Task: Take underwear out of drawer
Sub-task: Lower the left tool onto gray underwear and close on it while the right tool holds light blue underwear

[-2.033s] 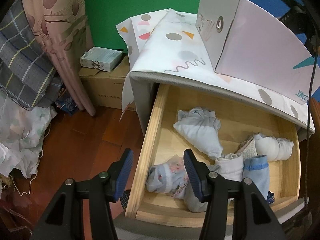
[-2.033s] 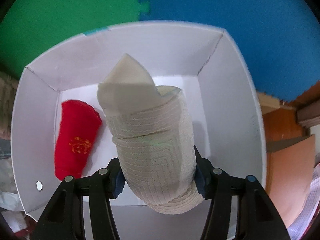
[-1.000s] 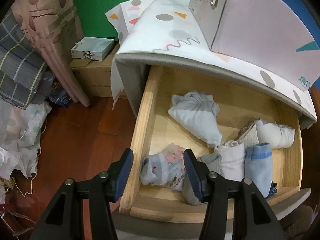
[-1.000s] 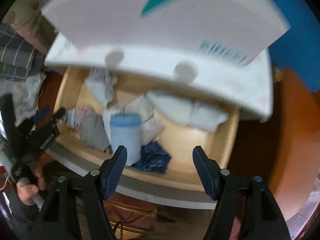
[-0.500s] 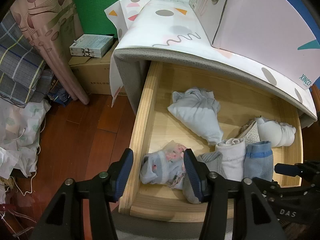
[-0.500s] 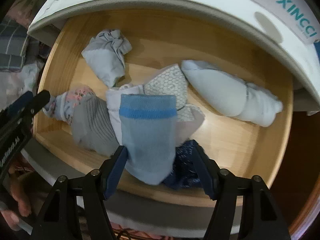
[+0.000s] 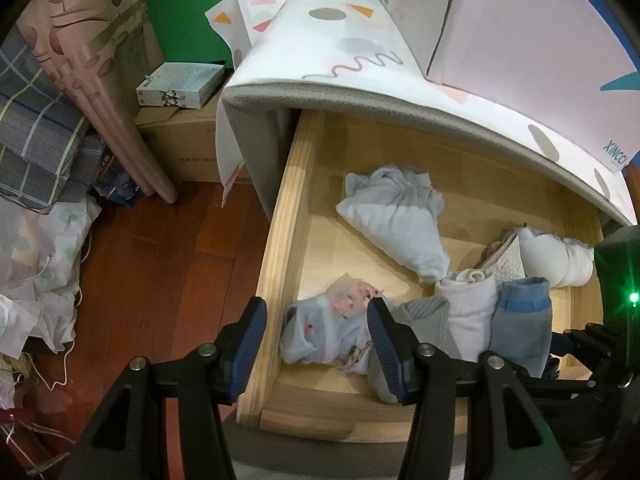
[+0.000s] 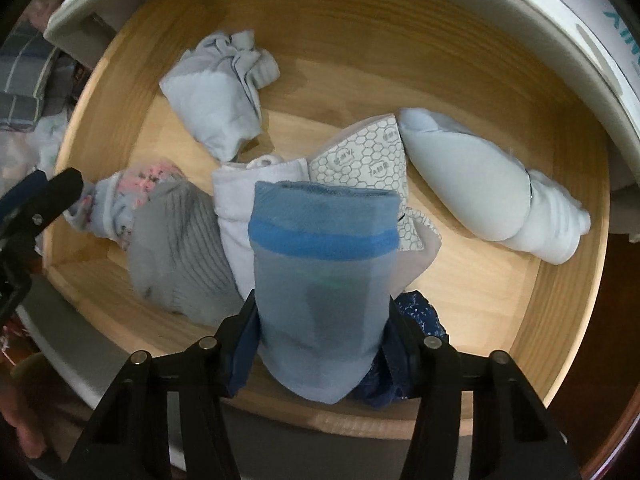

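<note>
Left wrist view, 9 o'clock: plaid grey bedding (image 7: pixel 36 132) and a pinkish leaf-print curtain (image 7: pixel 92 68) over red-brown wood floor (image 7: pixel 160 272). At 11 o'clock a small white printed box (image 7: pixel 180 85) lies on a brown cardboard carton (image 7: pixel 184 148), green wall (image 7: pixel 188 8) behind. At 1 o'clock a white storage box with a metal eyelet (image 7: pixel 500 28) sits on the cabinet's white patterned cover (image 7: pixel 352 60).

The pale wooden drawer (image 7: pixel 280 248) is pulled open below it. Inside, left to right: floral light-blue bundle (image 7: pixel 332 328), grey ribbed roll (image 7: pixel 424 316), white folded roll (image 7: pixel 468 308), light-blue rolled underwear with a darker blue band (image 7: pixel 520 320), white oblong bundle (image 7: pixel 560 256) at 3 o'clock; a pale-blue crumpled bundle (image 7: pixel 396 220) lies apart toward the back. A honeycomb-print white piece (image 8: pixel 368 160) and dark-blue speckled fabric (image 8: pixel 420 312) crowd the banded underwear (image 8: pixel 324 272) on its right.

Left gripper (image 7: pixel 316 344) tilts steeply down over the drawer's front-left corner, released, nothing grasped; the drawer's side rail and the floral bundle show between its fingers.

Right gripper (image 8: pixel 320 344) points straight down at the drawer's front, jaws closing with the banded underwear between them, blue pads (image 8: pixel 244 344) against its sides. A hand (image 8: pixel 20 432) shows at 8 o'clock in the right wrist view.
</note>
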